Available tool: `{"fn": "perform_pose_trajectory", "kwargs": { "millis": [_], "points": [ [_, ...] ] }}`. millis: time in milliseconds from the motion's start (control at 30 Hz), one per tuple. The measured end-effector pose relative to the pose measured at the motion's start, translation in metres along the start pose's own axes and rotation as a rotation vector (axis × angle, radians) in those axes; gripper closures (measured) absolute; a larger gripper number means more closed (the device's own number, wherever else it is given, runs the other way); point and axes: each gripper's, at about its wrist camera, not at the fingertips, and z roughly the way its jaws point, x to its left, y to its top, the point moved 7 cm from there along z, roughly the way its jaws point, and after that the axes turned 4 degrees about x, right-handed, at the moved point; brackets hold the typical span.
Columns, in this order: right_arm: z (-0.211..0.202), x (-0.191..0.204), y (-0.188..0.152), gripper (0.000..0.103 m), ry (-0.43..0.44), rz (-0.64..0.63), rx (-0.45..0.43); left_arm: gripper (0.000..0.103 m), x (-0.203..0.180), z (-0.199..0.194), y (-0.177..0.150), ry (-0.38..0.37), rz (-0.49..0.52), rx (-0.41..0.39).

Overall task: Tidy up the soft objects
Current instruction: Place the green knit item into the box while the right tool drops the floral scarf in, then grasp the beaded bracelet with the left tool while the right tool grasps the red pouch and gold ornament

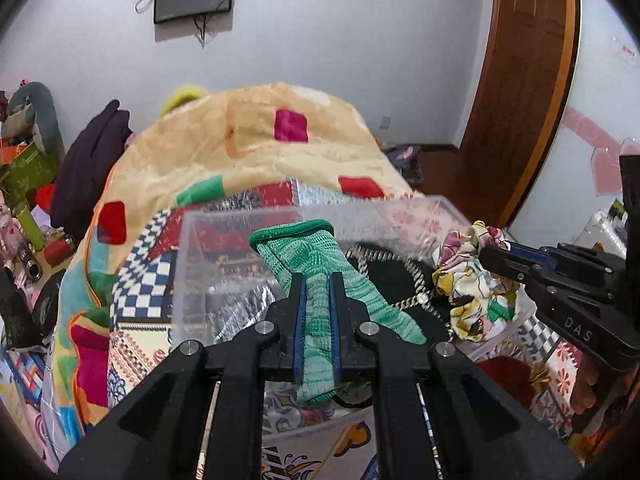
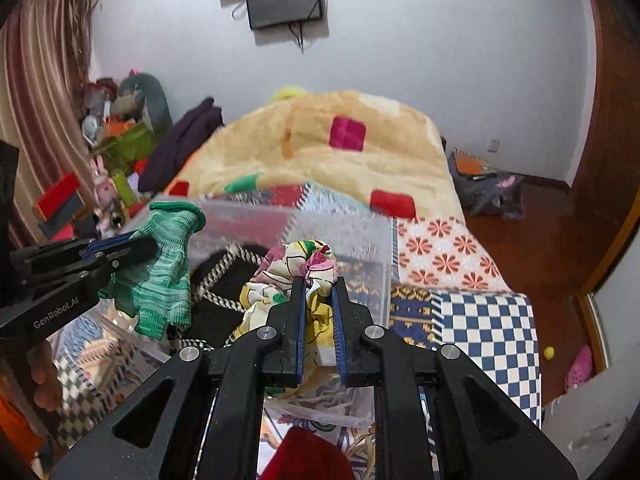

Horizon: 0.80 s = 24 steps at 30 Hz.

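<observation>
My left gripper [image 1: 318, 280] is shut on a green knit glove [image 1: 316, 264] and holds it above a clear plastic box [image 1: 192, 264] on the bed. My right gripper [image 2: 319, 282] is shut on a floral fabric scrunchie [image 2: 298, 268] and holds it over the same box [image 2: 360, 240]. Each gripper shows in the other's view: the right one [image 1: 486, 250] at the right with the scrunchie [image 1: 468, 276], the left one [image 2: 150, 246] at the left with the glove [image 2: 160, 272]. A black item with a checked cord [image 2: 220, 280] lies inside the box.
A fluffy yellow blanket [image 1: 256, 148] is heaped on the bed behind the box. A patchwork bedspread [image 2: 480, 320] covers the bed. Clutter and toys [image 2: 116, 136] stand at the left. A wooden door [image 1: 516, 92] and floor lie to the right. A red item [image 2: 304, 456] lies near the front.
</observation>
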Motion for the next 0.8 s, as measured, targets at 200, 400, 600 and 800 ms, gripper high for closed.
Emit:
{"fn": "perform_pose_trajectory", "kwargs": {
  "millis": [200, 400, 600, 800],
  "points": [
    [0.000, 0.005, -0.008, 0.076, 0.002, -0.044, 0.054, 0.078, -0.005, -0.001, -0.009, 0.012, 0.031, 0.021],
    [-0.014, 0.004, -0.011, 0.034, -0.016, -0.076, 0.044, 0.052, -0.010, -0.022, -0.016, 0.008, 0.067, 0.006],
    [-0.042, 0.002, -0.013, 0.011, -0.023, -0.087, -0.004, 0.030, -0.018, -0.053, -0.022, -0.007, 0.094, -0.030],
    [-0.057, -0.008, -0.034, 0.000, -0.024, -0.074, 0.016, 0.011, -0.028, -0.067, -0.040, -0.031, 0.117, -0.011]
  ]
}}
